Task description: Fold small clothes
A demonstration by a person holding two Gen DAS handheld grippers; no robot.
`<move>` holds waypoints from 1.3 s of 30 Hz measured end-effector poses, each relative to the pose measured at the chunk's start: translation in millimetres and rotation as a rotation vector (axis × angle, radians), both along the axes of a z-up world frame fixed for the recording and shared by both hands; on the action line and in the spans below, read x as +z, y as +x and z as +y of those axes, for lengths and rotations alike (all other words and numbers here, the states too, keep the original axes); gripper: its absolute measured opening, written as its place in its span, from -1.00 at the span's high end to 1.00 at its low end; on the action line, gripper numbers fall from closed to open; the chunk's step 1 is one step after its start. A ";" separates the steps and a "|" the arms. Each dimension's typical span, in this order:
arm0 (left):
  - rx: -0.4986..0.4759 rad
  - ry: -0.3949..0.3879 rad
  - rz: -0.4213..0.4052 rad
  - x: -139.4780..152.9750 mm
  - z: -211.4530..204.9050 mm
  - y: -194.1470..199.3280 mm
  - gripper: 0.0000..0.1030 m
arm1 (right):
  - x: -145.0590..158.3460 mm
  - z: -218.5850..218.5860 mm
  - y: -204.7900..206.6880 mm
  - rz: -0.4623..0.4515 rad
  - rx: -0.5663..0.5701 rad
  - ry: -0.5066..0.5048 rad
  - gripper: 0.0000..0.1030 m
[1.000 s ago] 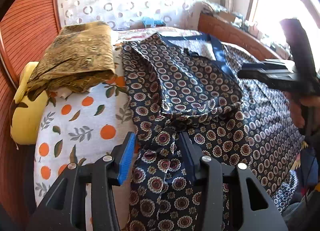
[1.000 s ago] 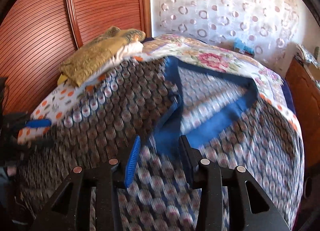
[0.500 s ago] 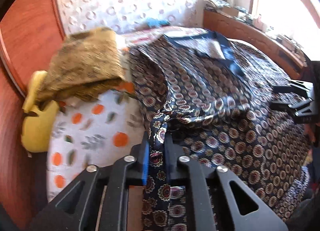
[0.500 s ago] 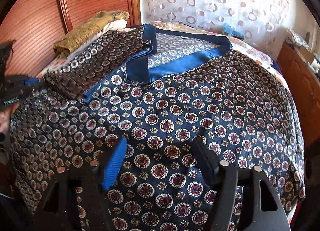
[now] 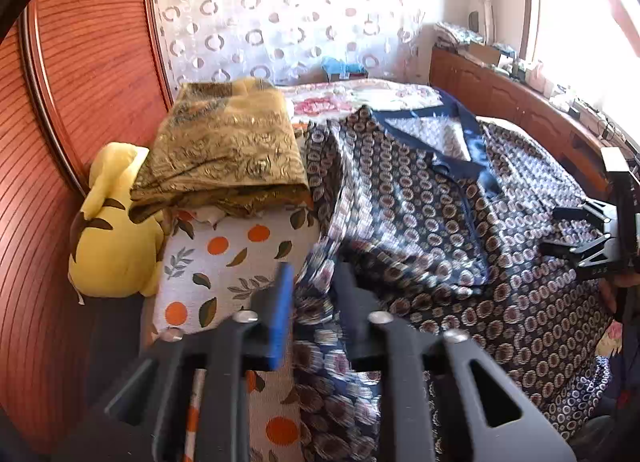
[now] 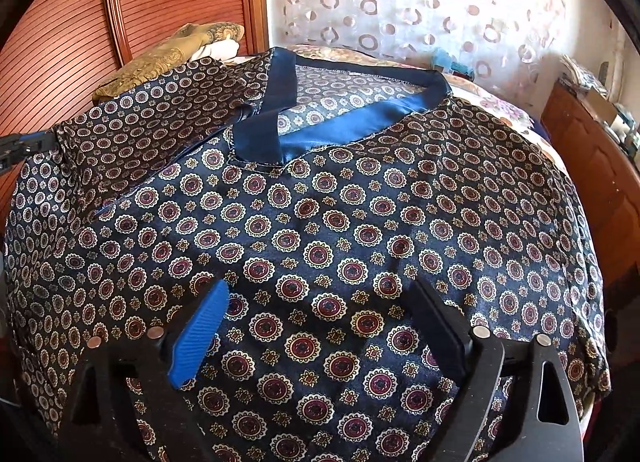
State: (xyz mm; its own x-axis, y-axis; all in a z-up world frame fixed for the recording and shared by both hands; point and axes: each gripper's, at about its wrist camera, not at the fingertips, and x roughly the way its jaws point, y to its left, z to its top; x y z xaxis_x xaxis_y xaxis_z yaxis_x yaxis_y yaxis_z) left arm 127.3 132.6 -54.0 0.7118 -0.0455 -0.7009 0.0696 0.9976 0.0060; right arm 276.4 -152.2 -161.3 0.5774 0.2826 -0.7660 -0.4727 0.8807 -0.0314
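A navy shirt (image 6: 320,221) with round medallion print and a blue satin collar (image 6: 288,141) lies spread on the bed. Its left sleeve (image 6: 152,133) is folded in over the body. My left gripper (image 5: 316,278) is at the shirt's left edge. Its jaws are opening, and a strip of the patterned fabric (image 5: 316,326) runs between them, blurred. In the right wrist view the left gripper (image 6: 16,145) sits at the sleeve's outer end. My right gripper (image 6: 320,302) hovers over the shirt's front, its jaws opening wide with nothing gripped. It also shows at the right edge (image 5: 560,229).
A folded gold cloth (image 5: 228,149) lies on the orange-print sheet (image 5: 224,262) left of the shirt, with a yellow plush (image 5: 112,229) against the ribbed wooden panel (image 5: 80,101). A wooden cabinet (image 5: 500,101) runs along the right side under the window. A patterned curtain (image 6: 400,1) hangs behind.
The left gripper closed on the sleeve fabric, then parted again and drew up and back. The right gripper spread from narrow to wide. The sleeve now lies folded over the shirt.
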 end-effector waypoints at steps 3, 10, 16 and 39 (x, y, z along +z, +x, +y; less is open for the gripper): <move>-0.022 -0.032 -0.027 11.5 -3.4 -6.4 -0.05 | 0.1 0.1 1.0 0.003 0.002 0.000 -0.85; -0.062 -0.063 -0.071 24.7 -30.0 -6.5 -0.56 | -0.1 0.3 0.1 0.004 0.002 -0.001 -0.87; -0.167 -0.083 -0.032 9.9 -77.8 5.6 -0.56 | 10.4 -19.8 -16.4 -0.029 -0.013 -0.009 -0.87; -0.349 -0.065 0.123 -43.4 -200.1 45.0 -0.56 | 12.0 -257.7 -48.4 -0.051 -0.455 -0.029 -0.81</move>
